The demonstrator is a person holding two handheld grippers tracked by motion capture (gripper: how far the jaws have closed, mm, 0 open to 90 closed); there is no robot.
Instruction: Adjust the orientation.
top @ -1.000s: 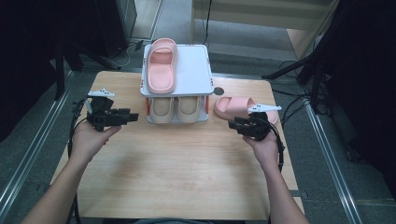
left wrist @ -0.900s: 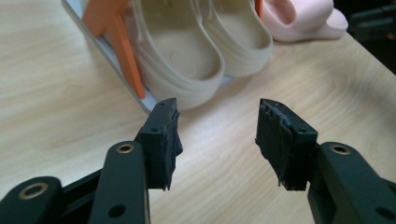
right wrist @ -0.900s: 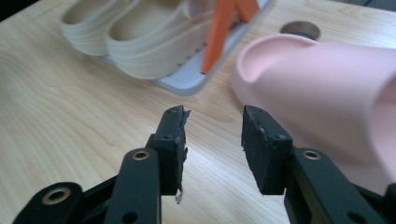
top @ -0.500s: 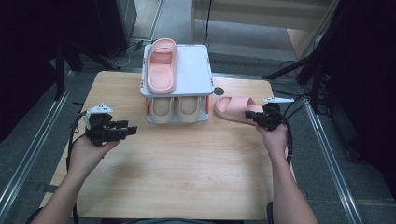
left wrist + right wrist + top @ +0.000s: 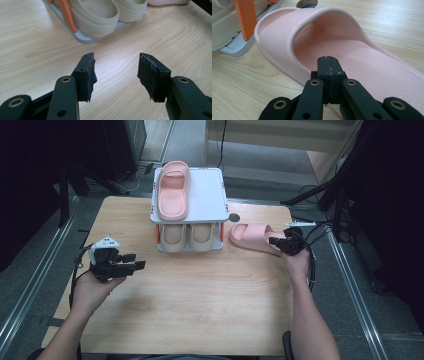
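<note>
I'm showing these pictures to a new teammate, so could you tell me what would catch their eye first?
Probably the pink slipper lying on top of the white two-tier shoe rack at the table's far edge. Its mate, the second pink slipper, lies on the wood right of the rack, with the shut right gripper at its near side.

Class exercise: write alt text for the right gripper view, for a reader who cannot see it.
The right gripper, jaws shut with nothing between them, sits over the near edge of a pink slipper lying on a wooden table. A shoe rack stands at upper left.
</note>
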